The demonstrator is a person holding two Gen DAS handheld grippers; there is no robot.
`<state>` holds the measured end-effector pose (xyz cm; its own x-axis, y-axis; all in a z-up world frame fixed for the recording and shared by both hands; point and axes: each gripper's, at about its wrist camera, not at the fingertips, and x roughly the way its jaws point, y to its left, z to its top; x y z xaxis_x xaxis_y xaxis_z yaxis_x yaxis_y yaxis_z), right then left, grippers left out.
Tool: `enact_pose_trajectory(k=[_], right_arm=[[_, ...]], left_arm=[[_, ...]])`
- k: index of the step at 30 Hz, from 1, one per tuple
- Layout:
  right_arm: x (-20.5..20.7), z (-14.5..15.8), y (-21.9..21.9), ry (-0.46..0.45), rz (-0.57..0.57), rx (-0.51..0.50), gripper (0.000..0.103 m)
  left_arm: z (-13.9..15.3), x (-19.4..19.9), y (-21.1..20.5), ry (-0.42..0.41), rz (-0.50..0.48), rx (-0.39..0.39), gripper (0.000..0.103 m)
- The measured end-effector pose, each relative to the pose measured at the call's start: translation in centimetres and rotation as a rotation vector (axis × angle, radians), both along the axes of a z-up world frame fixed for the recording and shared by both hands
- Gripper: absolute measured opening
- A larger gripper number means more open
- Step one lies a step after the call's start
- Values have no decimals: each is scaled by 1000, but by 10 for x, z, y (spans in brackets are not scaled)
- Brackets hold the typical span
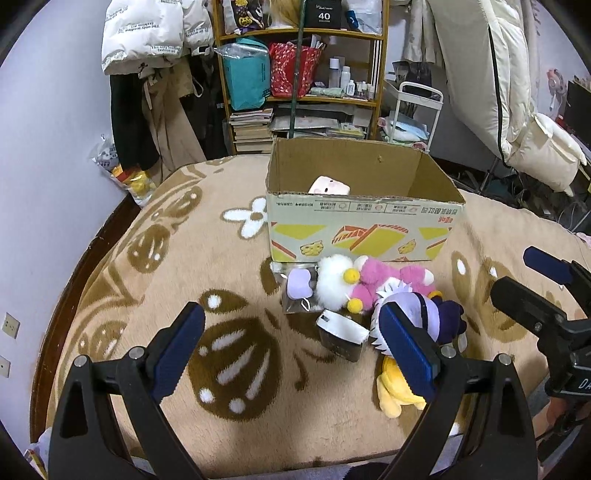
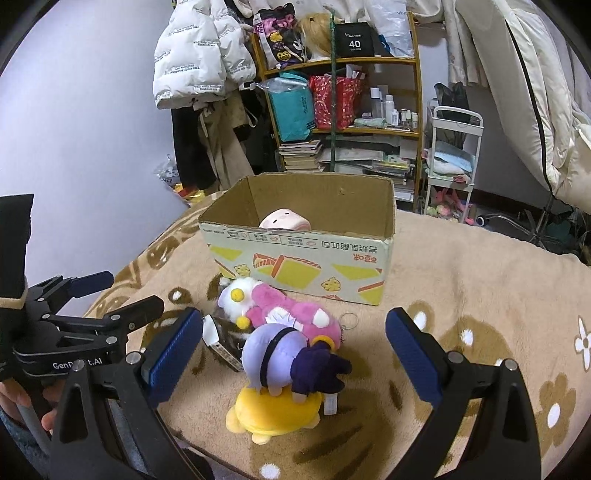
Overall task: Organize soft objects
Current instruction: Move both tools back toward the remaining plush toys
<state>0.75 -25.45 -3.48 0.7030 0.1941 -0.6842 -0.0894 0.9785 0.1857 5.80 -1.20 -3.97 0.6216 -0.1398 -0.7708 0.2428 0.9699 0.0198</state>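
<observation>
Both our grippers, left [image 1: 291, 345] and right [image 2: 293, 356], hover with jaws wide and empty above the blanket [image 2: 461, 258]. We see plush toys [image 2: 284, 343] heaped just before the cardboard box [image 2: 303, 254], one pink toy [image 2: 284, 220] inside it.

Wooden shelf [image 2: 415, 122], white jacket [image 1: 147, 33], white cart [image 2: 452, 162]
</observation>
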Motion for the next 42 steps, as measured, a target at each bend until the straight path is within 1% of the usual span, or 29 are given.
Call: enact_pose_trajectory(k=[13,20,27,31,33,37,42], right_arm=[[13,-11,-7,45,-46,20,103],[21,-17,-15,89,-67,58,103],[33,-30,-14,145,-60,84,103],[42,-39,-13,184,-56,95,103],[46,-44,-11,205,-49,97,103],[54,-55,-3,244,-35,95,103],[64,-65,6,280,-2,89,103]], left_arm=[[-16,8,-7,72,-26,-4,94],[-30,12,-15,129,-59,0,94],[-46,17,-30,176,-92,16,94],[-53,19,-35,195,-97,28,94],[-57,21,-36,210,-88,48,94],[-66,30,-32,266,-79,20,94],[-76,38,-33,310,-81,7,94]])
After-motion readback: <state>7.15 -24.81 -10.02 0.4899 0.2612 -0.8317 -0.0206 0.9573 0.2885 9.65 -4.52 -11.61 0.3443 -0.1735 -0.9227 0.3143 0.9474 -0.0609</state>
